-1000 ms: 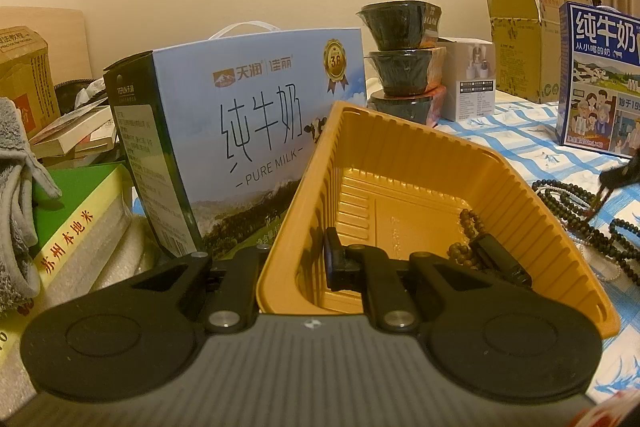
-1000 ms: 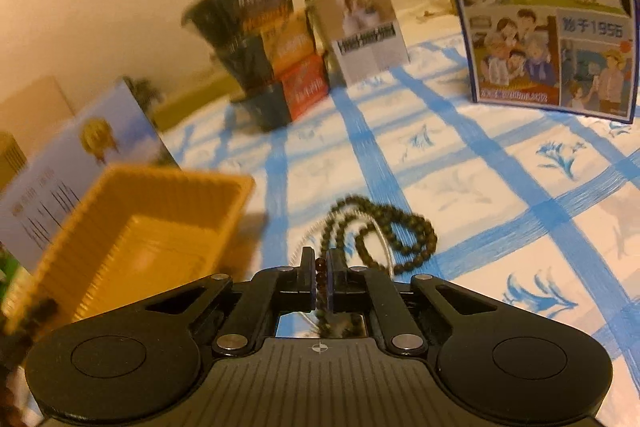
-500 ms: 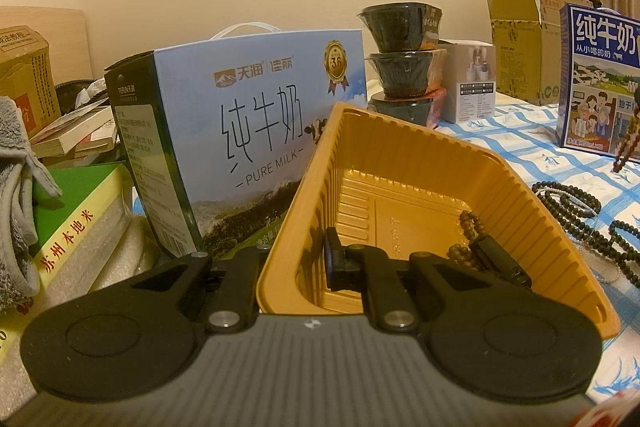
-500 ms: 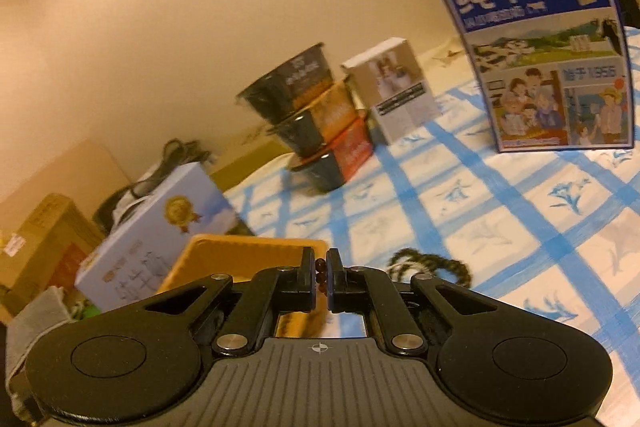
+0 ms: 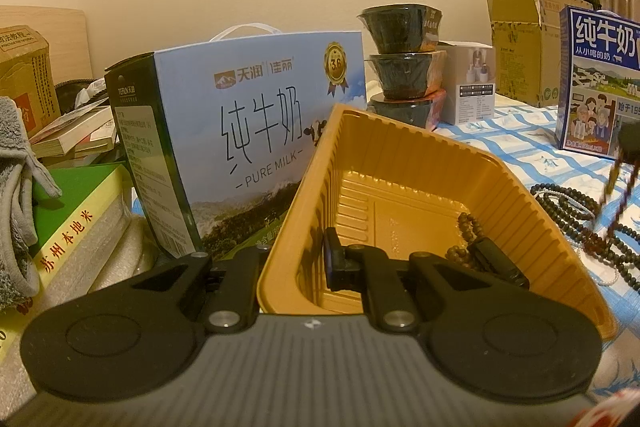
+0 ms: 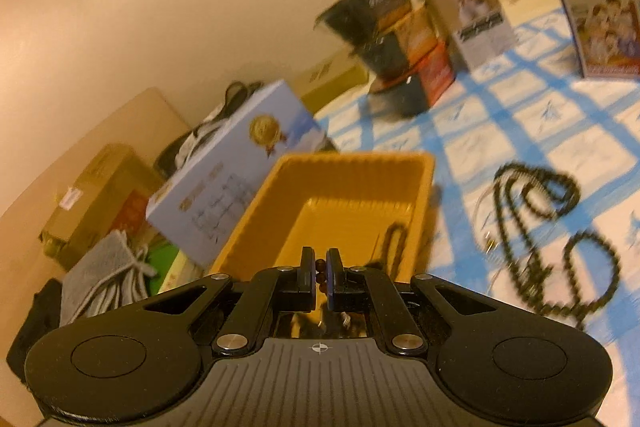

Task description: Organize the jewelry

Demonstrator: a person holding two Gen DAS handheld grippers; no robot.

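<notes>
An orange plastic tray [image 5: 400,155] stands on the blue-checked cloth; my left gripper [image 5: 296,263] is shut on its near-left rim. A brown bead string [image 5: 466,231] lies inside it, by a black clip. My right gripper [image 6: 319,277] is shut on a reddish-brown bead bracelet [image 6: 320,269], held above the tray's [image 6: 344,163] near edge; in the left wrist view the bracelet [image 5: 618,183] hangs at far right. Dark bead necklaces [image 6: 536,211] lie on the cloth right of the tray, also in the left wrist view [image 5: 576,211].
A light-blue milk carton [image 5: 248,143] stands left of the tray. Stacked black bowls [image 5: 404,67], a white box [image 5: 472,83], a cardboard box [image 5: 524,43] and a dark-blue milk carton [image 5: 600,79] stand behind. Books [image 5: 80,227] and grey cloth [image 5: 20,203] lie at left.
My right gripper has lifted the bracelet off the cloth and carried it left, toward the tray. The left gripper and tray have not moved.
</notes>
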